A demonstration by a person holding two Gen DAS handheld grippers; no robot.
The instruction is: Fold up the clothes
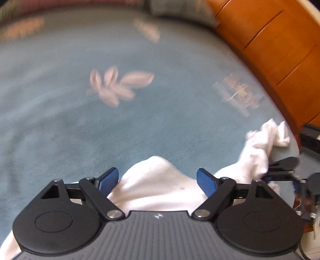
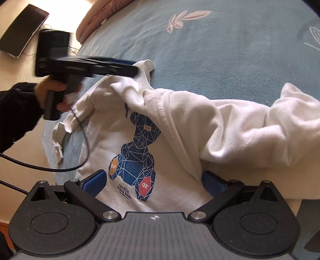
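Note:
A white T-shirt (image 2: pixel 180 124) with a blue geometric bear print (image 2: pixel 138 152) lies crumpled on the blue bedspread (image 2: pixel 230 50). Its right side is bunched up in folds. My right gripper (image 2: pixel 154 183) is open, with the shirt's lower part between its blue pads (image 2: pixel 94 183). A hand (image 2: pixel 54 90) holds my left gripper (image 2: pixel 134 71), whose tips are at the shirt's collar. In the blurred left wrist view, the left gripper (image 1: pixel 158 180) is open, with white shirt fabric (image 1: pixel 158 190) bulging between its fingers. The right gripper (image 1: pixel 280 167) shows at the right edge against the cloth.
A wooden drawer unit (image 1: pixel 270 40) stands just beyond the bed's edge. A pink cushion (image 2: pixel 96 18) lies at the bed's far end. A dark flat device (image 2: pixel 22 30) rests on the floor. A black cable (image 2: pixel 60 170) hangs across the bed's left edge.

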